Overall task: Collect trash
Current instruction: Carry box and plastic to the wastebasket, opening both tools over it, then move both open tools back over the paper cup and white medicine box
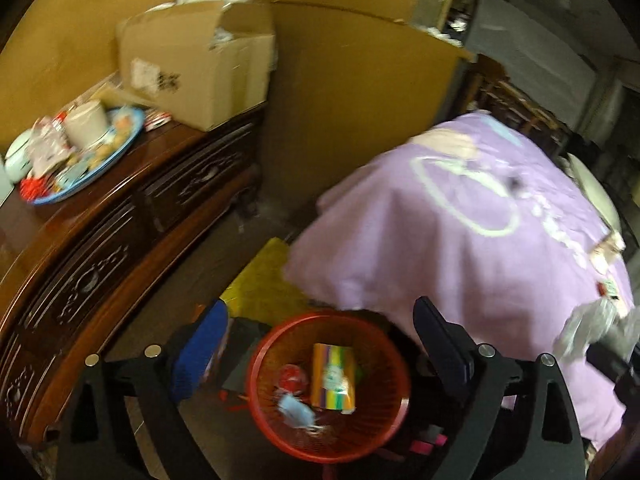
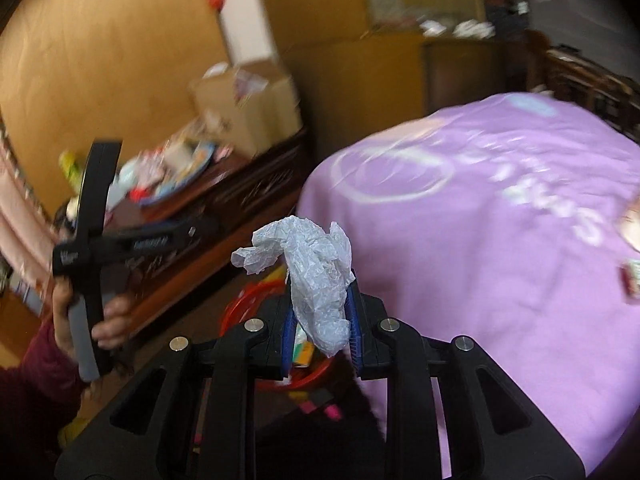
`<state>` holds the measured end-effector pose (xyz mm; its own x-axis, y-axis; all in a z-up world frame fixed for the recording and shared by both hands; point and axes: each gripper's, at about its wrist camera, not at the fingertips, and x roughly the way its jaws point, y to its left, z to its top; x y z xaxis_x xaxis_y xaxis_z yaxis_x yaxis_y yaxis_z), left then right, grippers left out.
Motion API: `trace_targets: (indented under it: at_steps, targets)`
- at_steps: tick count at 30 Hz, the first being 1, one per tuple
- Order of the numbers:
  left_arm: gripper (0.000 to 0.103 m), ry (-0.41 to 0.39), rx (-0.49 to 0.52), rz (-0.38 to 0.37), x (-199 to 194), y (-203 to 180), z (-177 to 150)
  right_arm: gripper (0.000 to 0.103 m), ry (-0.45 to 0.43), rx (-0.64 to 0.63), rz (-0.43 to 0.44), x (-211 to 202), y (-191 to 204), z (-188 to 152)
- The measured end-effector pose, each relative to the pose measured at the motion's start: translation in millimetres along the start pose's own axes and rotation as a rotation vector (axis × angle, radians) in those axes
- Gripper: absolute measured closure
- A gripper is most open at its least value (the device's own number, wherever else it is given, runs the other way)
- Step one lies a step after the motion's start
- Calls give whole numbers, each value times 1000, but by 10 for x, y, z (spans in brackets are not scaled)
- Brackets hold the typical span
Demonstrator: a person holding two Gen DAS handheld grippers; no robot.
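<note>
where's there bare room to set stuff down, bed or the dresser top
The purple bedspread is mostly bare across its middle; only small wrappers lie near its right edge. The dark wooden dresser is crowded: blue tray of clutter beside the cardboard box, with a bare strip along its front edge.

Crinkly plastic bag, glossy carved-wood dresser, red plastic basket.

A red basket stands on the floor between bed and carved dresser.
</note>
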<state>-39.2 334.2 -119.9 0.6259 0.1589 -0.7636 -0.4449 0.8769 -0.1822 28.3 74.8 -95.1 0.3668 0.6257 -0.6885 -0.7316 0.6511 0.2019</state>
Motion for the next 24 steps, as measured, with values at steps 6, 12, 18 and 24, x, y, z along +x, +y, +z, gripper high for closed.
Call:
trace_targets:
  at_steps: [6,12,18,24]
  targets:
    - [11,72,-46,59,347,416,-146,78,170,-77,66,697,327,1]
    - [11,135,-53,96,638,629,-316,71,330,-88,83,1273,449,-82]
    - [11,161,-82,85,752,716,-354,47,382,-70,93,1434,452,-128]
    - [11,114,-44,102,600,601,-302,45,326,-52,75,1225,390,-55]
